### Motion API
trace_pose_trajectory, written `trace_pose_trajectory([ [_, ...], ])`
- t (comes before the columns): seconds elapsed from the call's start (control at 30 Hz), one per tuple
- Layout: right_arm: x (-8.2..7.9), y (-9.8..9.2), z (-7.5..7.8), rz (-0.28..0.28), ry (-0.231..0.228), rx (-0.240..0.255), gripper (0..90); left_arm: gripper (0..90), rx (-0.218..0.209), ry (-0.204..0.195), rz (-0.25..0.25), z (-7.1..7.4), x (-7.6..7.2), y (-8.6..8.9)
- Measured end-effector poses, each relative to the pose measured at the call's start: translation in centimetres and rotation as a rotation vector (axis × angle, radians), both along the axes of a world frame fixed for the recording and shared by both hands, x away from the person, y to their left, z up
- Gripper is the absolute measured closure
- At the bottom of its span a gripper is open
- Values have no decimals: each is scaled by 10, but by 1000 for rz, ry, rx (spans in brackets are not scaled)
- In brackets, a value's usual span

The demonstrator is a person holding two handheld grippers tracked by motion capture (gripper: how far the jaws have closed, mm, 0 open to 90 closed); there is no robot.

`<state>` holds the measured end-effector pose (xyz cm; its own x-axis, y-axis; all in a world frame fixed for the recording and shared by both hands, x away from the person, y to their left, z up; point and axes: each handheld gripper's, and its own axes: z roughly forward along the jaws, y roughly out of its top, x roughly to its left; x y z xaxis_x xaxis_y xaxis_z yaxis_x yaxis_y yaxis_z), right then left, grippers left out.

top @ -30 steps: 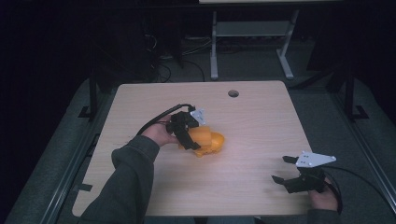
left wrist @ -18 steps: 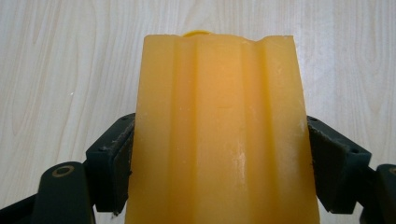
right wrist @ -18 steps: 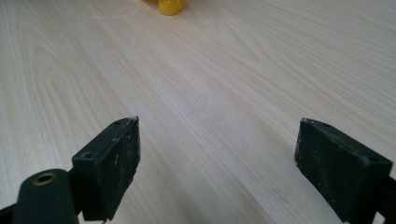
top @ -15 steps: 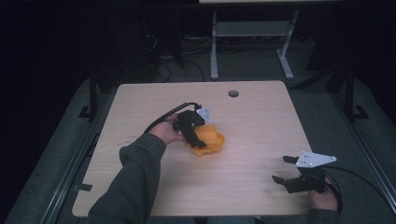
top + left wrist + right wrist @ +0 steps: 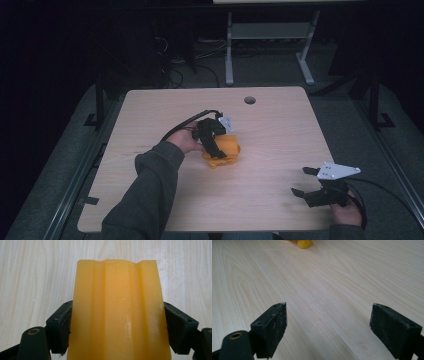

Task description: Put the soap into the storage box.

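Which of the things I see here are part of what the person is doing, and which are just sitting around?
In use:
- ridged yellow-orange rubbery block, clamped between the jaws of the left gripper
- light wooden table, on which the work is done

Just there:
- right gripper, open, holding nothing, near the table's edge
- grey metal stand on the floor behind the table

The block (image 5: 226, 151) lies mid-table (image 5: 280, 130), right gripper (image 5: 306, 181) well right.

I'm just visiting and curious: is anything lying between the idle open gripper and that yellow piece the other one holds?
Nothing visible. Bare table lies between the open right gripper and the yellow piece, which the left gripper clamps.
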<state>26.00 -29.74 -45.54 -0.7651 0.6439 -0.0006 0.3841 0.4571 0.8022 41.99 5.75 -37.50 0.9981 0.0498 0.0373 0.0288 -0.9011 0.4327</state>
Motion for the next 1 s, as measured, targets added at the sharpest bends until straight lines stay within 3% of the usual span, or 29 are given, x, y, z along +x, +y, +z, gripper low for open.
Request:
trace_pose_trajectory([
  [0.23,0,0,0,-1,1,2,137,206,9,9,1,-7,2,-5],
  [0.5,0,0,0,1,-3,1,137,206,10,45,11,-13,6,-2],
  [0.6,0,0,0,4,-7,-2,137,206,28,42,8,-16,6,-2],
  [1.0,0,0,0,6,-6,-4,137,201,34,41,13,-17,5,-2],
])
